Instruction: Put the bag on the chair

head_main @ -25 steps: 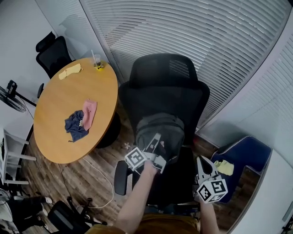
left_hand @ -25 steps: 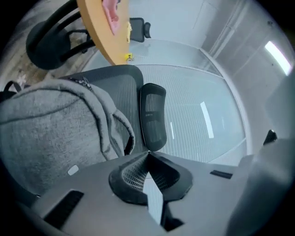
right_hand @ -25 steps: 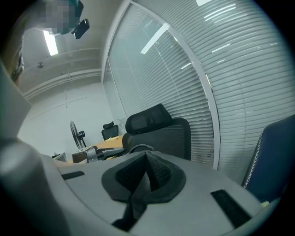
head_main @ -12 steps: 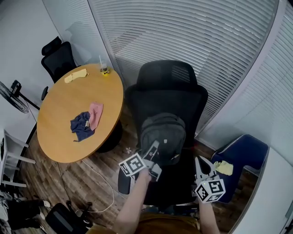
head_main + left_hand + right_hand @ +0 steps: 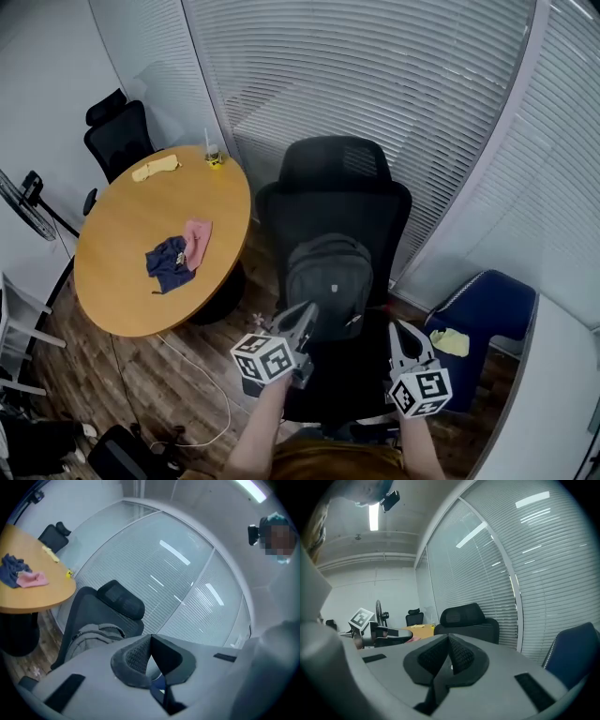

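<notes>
A grey backpack (image 5: 328, 277) stands upright on the seat of the black office chair (image 5: 333, 192), leaning on its backrest. My left gripper (image 5: 305, 316) hovers just in front of the bag's lower edge, apart from it, jaws shut with nothing between them. In the left gripper view the bag (image 5: 93, 637) and chair (image 5: 119, 599) lie beyond the closed tips of the left gripper (image 5: 150, 637). My right gripper (image 5: 398, 334) is held to the right of the seat, also shut and empty. The right gripper (image 5: 449, 638) looks toward the chair (image 5: 464, 616).
A round wooden table (image 5: 122, 281) at left carries a heap of clothes (image 5: 178, 255), a yellow cloth (image 5: 155, 169) and a cup (image 5: 213, 155). A blue armchair (image 5: 487, 314) holding a yellow item (image 5: 450, 342) stands at right. Blinds behind glass run along the back; a cable lies on the floor.
My left gripper has drawn back from the bag toward the person and now sits lower, apart from it. The bag stays on the chair. The right gripper has barely moved.
</notes>
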